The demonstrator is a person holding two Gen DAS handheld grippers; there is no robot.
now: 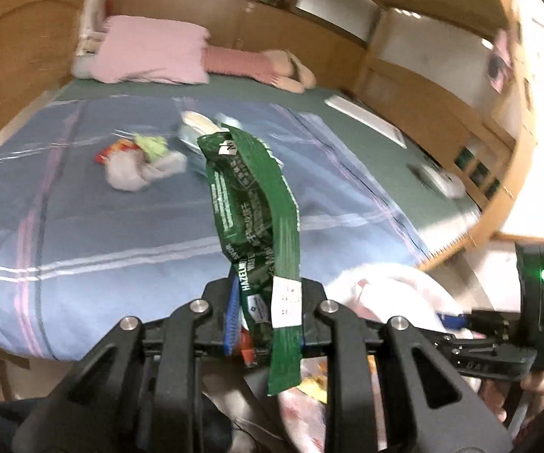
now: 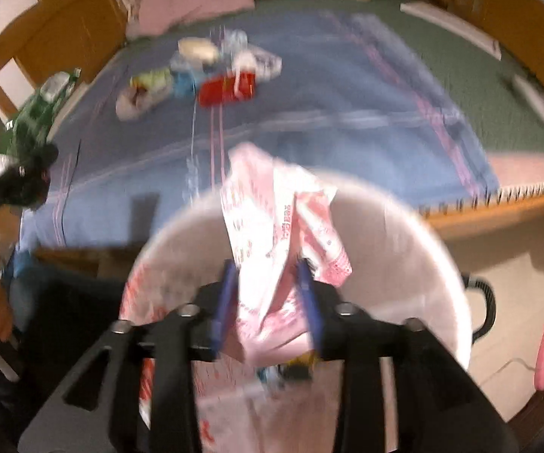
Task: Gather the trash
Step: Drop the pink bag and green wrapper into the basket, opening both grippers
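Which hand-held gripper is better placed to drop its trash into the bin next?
The right hand-held gripper. Its pink-and-white plastic wrapper hangs directly above the round white bin. The left hand-held gripper, shut on the long green foil wrapper, is off beside the bin.

My left gripper (image 1: 264,324) tilts downward, its blue-padded fingers (image 1: 231,321) pinched hard together on the green wafer wrapper (image 1: 257,204) that stands up out of them. My right gripper (image 2: 268,302) points steeply down over the white bin (image 2: 404,249); its blue fingers (image 2: 223,302) stand apart, with the pink-and-white plastic wrapper (image 2: 272,234) between them, though blur hides whether they press on it. My bare hand (image 1: 536,385) grips the right gripper's handle.
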